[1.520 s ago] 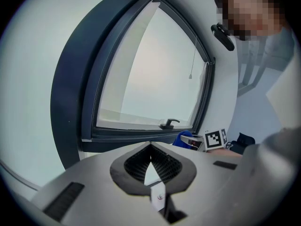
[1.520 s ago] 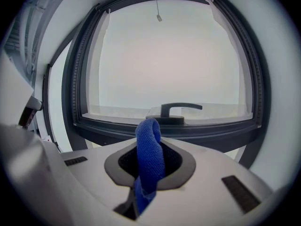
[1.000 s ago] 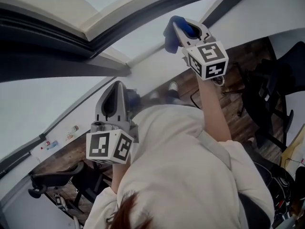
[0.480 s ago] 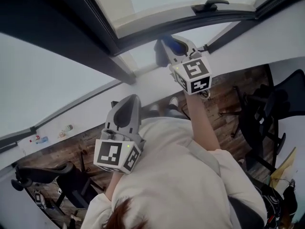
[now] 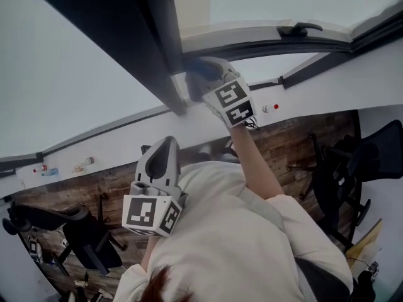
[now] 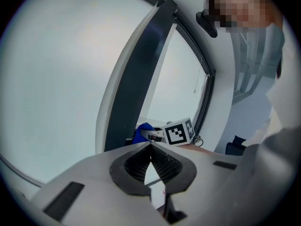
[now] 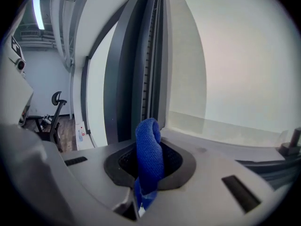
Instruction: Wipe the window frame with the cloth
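The dark window frame upright [image 5: 157,43] meets the white sill at the upper middle of the head view. My right gripper [image 5: 200,75] is raised to that corner, shut on a blue cloth [image 5: 204,67] that touches the frame's foot. In the right gripper view the cloth [image 7: 149,149] stands folded between the jaws, with the frame's dark channel [image 7: 141,69] just ahead. My left gripper [image 5: 167,145] hangs lower, near the person's chest, shut with nothing in it. The left gripper view looks past its own closed tips [image 6: 150,147] to the frame [image 6: 136,79] and the cloth [image 6: 141,132].
A black window handle [image 5: 301,29] sits on the sash to the right. Small bottles [image 5: 47,168] stand on the white ledge at the left. Office chairs [image 5: 359,168] [image 5: 82,231] stand on the wooden floor below. The person's white-shirted torso [image 5: 239,244] fills the lower middle.
The right gripper has carried the cloth leftward along the sill, from open glass to the foot of the dark upright. The left gripper has stayed low and shut.
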Demonstrator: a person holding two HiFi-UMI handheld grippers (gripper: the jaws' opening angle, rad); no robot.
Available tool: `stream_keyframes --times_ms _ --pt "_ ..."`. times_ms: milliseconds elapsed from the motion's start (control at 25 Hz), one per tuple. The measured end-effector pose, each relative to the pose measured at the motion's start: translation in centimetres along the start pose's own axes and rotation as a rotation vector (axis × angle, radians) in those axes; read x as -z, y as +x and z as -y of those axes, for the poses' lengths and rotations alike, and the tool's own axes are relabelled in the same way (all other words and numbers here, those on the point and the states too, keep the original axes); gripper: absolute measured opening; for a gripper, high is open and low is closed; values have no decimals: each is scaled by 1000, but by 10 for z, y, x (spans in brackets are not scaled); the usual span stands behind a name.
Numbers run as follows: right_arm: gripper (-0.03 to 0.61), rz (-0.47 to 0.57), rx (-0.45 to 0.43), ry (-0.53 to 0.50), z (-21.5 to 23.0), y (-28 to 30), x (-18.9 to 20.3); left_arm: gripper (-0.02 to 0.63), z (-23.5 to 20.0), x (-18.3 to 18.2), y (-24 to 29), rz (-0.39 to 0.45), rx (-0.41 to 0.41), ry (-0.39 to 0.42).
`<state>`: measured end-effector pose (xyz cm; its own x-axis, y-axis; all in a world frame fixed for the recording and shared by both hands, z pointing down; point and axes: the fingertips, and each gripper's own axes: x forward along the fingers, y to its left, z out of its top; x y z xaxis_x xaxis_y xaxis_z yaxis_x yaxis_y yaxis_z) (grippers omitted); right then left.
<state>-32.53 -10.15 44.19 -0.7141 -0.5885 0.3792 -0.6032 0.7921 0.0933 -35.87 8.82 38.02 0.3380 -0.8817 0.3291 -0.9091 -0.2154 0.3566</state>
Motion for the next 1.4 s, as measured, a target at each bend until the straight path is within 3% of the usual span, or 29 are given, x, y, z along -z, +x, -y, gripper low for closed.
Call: stream_keyframes --times_ms 200,360,920,1400 --pt "44 -83 -39 -33 -12 22 20 5 -14 -2 -11 26 -59 -27" --pt "45 -90 -46 -44 -8 27 23 5 -18 -3 -14 33 -70 -29" --pt "45 -96 -45 -113 -1 33 20 5 -5 -6 -2 20 -13 1" --pt "46 -87 -4 -73 17 22 27 5 -1 -8 6 21 6 6"
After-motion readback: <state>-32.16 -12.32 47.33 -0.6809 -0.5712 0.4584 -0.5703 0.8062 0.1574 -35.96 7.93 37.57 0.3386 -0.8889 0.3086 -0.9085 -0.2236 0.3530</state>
